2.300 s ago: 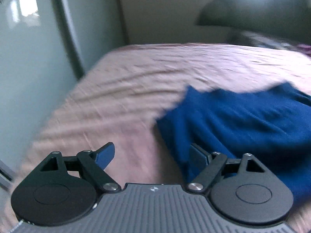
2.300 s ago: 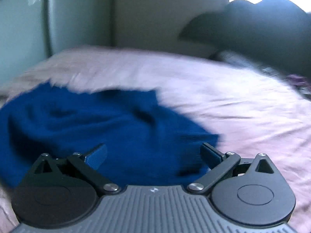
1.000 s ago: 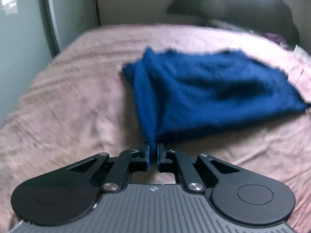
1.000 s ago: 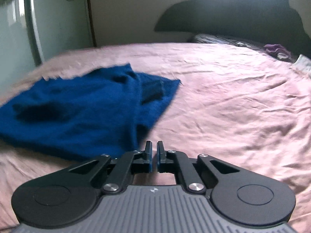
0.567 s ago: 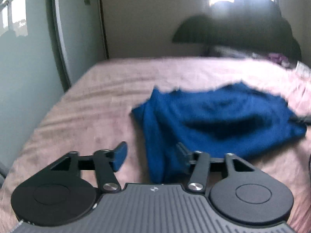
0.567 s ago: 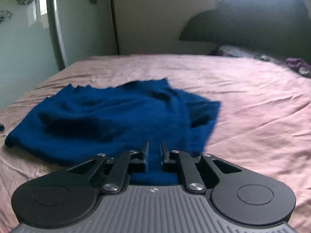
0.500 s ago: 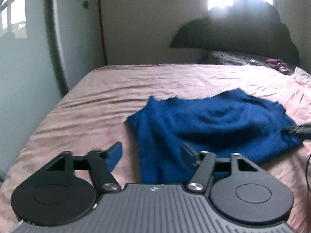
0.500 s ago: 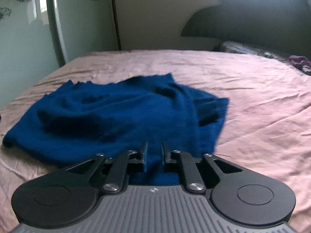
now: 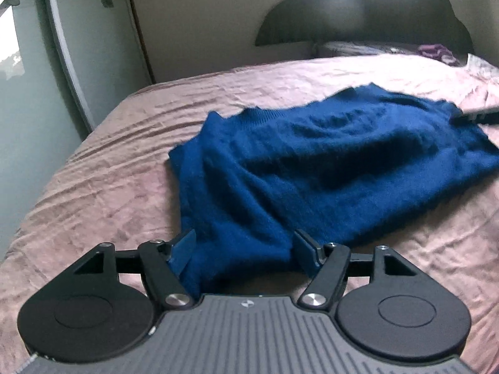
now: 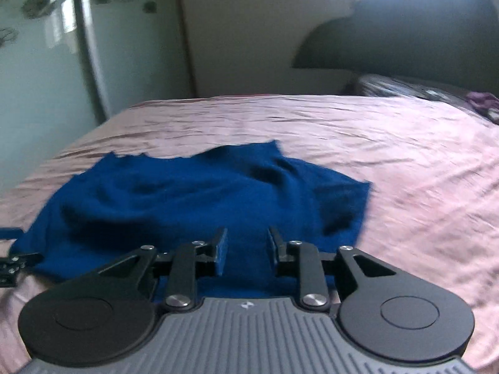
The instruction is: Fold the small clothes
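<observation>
A dark blue knit garment (image 9: 312, 168) lies rumpled on the pink bedsheet (image 9: 109, 168); it also shows in the right wrist view (image 10: 193, 199). My left gripper (image 9: 244, 249) is open, its fingers either side of the garment's near left corner, which lies slack between them. My right gripper (image 10: 246, 246) is partly open above the garment's near edge, gripping nothing. The right gripper's tip shows at the far right of the left wrist view (image 9: 477, 115). Part of the left gripper shows at the left edge of the right wrist view (image 10: 12, 261).
The bed's left edge runs beside a pale green wardrobe door (image 9: 37, 62). A dark headboard (image 9: 368, 9) stands at the far end, with a purple item (image 9: 435, 51) and pillows below it. Pink sheet (image 10: 421, 171) lies to the right of the garment.
Both grippers were shut on the garment's near edge a second ago. The left one opened first, then the right one opened partway. The cloth dropped onto the sheet.
</observation>
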The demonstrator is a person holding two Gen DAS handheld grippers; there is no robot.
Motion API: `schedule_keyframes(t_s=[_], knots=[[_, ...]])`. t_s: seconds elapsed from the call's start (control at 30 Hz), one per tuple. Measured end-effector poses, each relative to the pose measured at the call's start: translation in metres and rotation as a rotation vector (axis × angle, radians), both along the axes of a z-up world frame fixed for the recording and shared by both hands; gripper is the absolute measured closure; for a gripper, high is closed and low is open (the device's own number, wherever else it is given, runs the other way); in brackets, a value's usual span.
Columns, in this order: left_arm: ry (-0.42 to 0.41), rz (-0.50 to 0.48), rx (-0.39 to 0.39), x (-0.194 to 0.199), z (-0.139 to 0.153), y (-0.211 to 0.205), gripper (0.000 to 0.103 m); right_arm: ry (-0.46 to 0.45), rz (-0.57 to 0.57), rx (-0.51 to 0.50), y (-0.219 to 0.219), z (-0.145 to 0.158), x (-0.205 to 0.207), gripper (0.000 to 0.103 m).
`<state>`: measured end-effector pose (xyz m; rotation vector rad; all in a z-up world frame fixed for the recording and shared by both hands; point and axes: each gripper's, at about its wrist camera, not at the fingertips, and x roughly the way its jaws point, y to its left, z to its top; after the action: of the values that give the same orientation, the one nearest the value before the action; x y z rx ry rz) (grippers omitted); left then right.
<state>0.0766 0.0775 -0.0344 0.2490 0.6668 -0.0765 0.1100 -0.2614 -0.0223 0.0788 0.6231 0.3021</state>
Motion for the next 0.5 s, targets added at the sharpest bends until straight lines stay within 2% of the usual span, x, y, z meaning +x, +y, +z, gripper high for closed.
schedule_keyframes(t_s=[0.07,0.1,0.17,0.2,0.27,0.33,0.4,0.5], knots=[[-0.012,0.016,0.002,0.001,0.003,0.002,0.03,0.035,0.078,-0.051,0.022,-0.008,-0.002,0.051],[-0.009,0.019,0.006,0.002,0.002,0.002,0.03,0.058,0.106,-0.1,0.03,-0.014,-0.003,0.036],[0.007,0.024,0.018,0.002,0.004,0.001,0.03,0.062,0.109,-0.222,0.046,-0.024,-0.007,0.035],[0.001,0.016,0.017,0.0,0.008,0.002,0.03,0.04,0.093,-0.25,0.049,-0.021,-0.012,0.035],[-0.035,0.01,0.015,-0.002,0.02,0.006,0.025,-0.016,0.082,-0.239,0.053,-0.002,-0.024,0.035],[-0.066,0.03,0.003,0.003,0.035,0.016,0.012,-0.097,0.086,-0.212,0.059,0.023,-0.035,0.035],[-0.059,0.059,-0.052,0.016,0.048,0.029,0.005,-0.178,0.103,-0.226,0.072,0.043,-0.042,0.035],[-0.02,0.088,-0.137,0.042,0.055,0.051,0.005,-0.267,0.135,-0.301,0.096,0.053,-0.054,0.035]])
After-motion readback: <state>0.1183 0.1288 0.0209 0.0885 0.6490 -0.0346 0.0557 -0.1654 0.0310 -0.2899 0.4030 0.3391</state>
